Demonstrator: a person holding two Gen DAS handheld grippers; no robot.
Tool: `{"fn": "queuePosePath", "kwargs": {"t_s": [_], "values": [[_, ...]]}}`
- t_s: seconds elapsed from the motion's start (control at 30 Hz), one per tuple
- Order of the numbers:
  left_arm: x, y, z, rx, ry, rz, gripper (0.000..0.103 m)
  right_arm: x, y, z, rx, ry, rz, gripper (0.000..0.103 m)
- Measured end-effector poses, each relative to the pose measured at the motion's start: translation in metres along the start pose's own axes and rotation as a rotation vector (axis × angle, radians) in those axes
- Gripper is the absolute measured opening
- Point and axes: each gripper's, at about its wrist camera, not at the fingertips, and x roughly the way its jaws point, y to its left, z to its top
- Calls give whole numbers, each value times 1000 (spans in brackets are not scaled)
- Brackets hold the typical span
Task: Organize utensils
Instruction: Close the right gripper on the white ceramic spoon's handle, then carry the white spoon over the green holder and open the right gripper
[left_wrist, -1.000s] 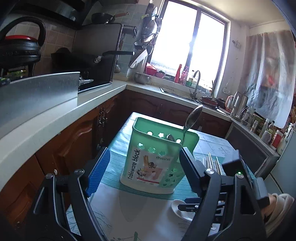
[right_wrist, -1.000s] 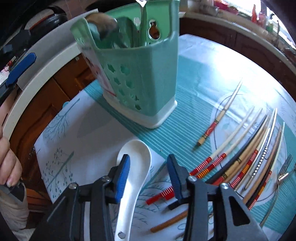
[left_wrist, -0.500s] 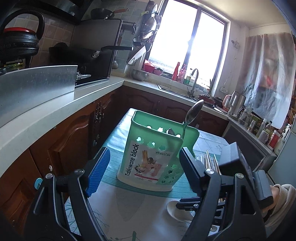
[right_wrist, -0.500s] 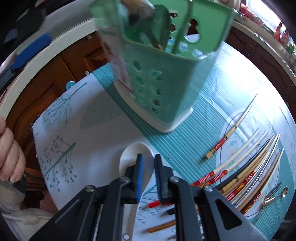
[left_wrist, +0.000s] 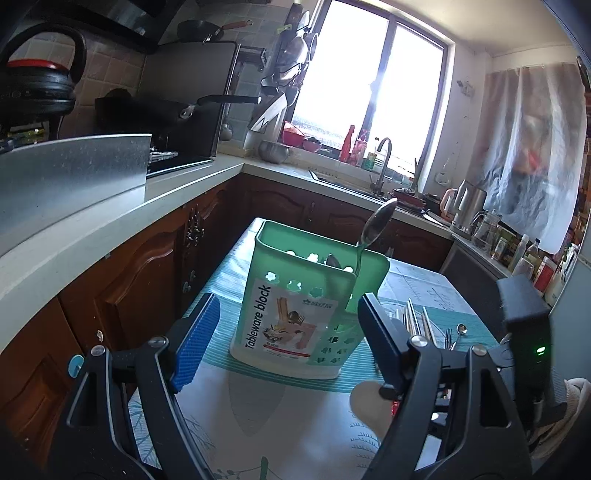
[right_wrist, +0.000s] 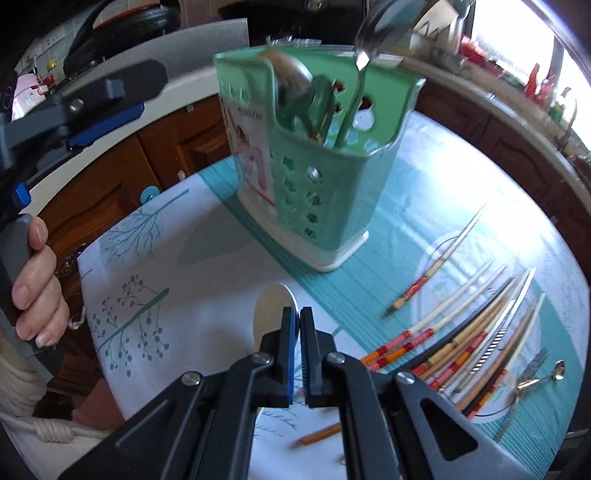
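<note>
I see a matt green plastic holder (left_wrist: 295, 317), glossy metal spoon (left_wrist: 376, 225), and smooth printed cloth on the desk (right_wrist: 192, 295).

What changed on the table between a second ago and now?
The right gripper has just been closing its jaws on the white spoon, which lay flat between them before; the spoon now stands on edge in the grip, apparently lifting off the cloth. The left gripper stayed open and empty, aimed at the green utensil holder. The holder, its spoons, and the chopsticks stayed put.
</note>
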Motion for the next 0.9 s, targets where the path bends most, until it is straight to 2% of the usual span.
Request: {"fn": "queuePosePath", "kwargs": {"t_s": [0.27,0.6,0.77,0.9], "values": [[-7,-7,-2,6,-8,-9,75,-46,-4,-4,-7,-234,-119,2],[-10,-7,-3,-8,-9,-21,75,-114,0,24,19,-644,-279,2],[-8,1,-3,-21,-9,-19,75,-114,6,43,10,-797,-370,2],[-3,11,-3,-45,-4,-22,75,-100,6,53,20,-854,-410,2]]}}
